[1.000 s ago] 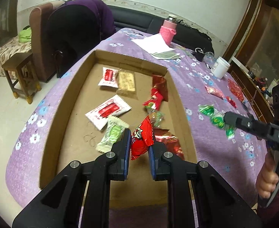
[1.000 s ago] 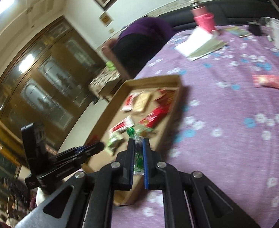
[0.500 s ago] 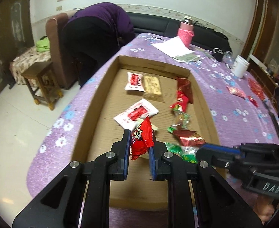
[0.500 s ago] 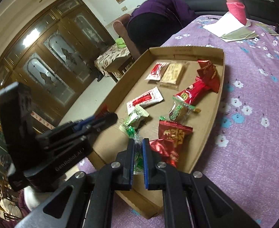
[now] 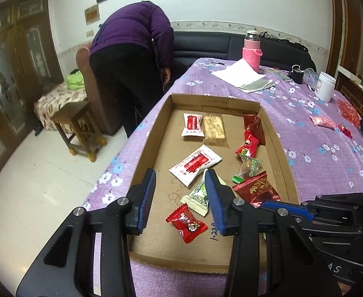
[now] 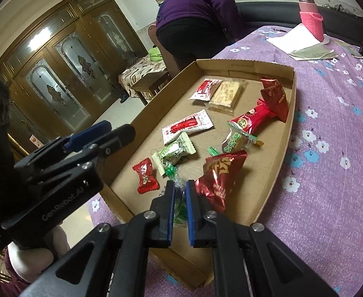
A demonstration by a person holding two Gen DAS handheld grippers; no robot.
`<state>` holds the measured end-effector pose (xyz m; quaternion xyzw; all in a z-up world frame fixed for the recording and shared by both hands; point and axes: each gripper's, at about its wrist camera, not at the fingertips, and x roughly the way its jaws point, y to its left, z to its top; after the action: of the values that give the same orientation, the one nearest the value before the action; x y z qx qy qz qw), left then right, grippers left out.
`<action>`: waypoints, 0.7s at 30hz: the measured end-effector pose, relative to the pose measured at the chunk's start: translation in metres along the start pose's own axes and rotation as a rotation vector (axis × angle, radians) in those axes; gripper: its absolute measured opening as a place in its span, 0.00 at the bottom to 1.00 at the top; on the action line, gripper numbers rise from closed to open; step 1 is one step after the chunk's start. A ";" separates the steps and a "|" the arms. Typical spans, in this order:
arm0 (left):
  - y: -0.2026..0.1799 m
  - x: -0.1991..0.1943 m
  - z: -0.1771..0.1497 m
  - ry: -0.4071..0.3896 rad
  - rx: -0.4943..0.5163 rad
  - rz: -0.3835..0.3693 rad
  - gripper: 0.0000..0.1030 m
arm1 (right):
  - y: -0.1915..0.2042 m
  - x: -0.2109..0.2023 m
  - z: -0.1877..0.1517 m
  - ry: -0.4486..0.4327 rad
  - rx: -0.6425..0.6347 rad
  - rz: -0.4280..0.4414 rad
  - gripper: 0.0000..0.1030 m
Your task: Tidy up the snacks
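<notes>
Purple flowered cloth (image 5: 312, 133) covers the table on which a shallow brown cardboard tray (image 5: 154, 133) is set, with wrapped snacks scattered over its floor. The left gripper (image 5: 180, 199) is shown with its jaws opening and nothing between them; a small red twist-wrapped candy (image 5: 187, 223) lies loose on the tray floor just below and between the blue fingers (image 5: 145, 199). A pale green-and-white wrapped sweet (image 5: 198, 199) lies just beyond the red candy, against the inner face of the right-hand finger.

The right gripper (image 6: 180, 208) is seen clamped on a green crinkled candy wrapper (image 6: 180, 204), held over the near end of the tray. A glossy dark red foil packet (image 6: 218, 175) stands just to the right of its fingers; more green wrapping (image 6: 169, 169) lies just ahead of its tips.

The held candy is judged very light, its film thin, slick and easily crushed. A grip across the filled middle is considered more secure than one on the twisted ends, which may slip or tear. Foil packets are expected to slide on cardboard when nudged.
</notes>
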<state>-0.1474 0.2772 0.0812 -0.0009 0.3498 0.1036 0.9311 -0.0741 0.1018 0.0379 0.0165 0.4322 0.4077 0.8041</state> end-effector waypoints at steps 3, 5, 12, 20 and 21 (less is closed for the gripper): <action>-0.005 -0.004 0.001 -0.006 0.016 0.010 0.40 | -0.001 -0.005 -0.001 -0.010 0.003 0.003 0.11; -0.008 -0.007 0.000 -0.009 0.026 0.018 0.40 | 0.000 -0.010 -0.002 -0.020 0.003 0.005 0.11; -0.018 -0.015 0.002 -0.019 0.053 0.035 0.40 | -0.003 -0.023 -0.005 -0.043 0.005 -0.002 0.11; -0.030 -0.024 0.003 -0.029 0.078 0.050 0.40 | -0.012 -0.037 -0.008 -0.064 0.025 -0.011 0.11; -0.031 -0.025 0.004 -0.031 0.083 0.052 0.40 | -0.012 -0.039 -0.009 -0.066 0.026 -0.012 0.11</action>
<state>-0.1570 0.2420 0.0979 0.0485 0.3391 0.1130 0.9327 -0.0840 0.0651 0.0541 0.0377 0.4108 0.3967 0.8200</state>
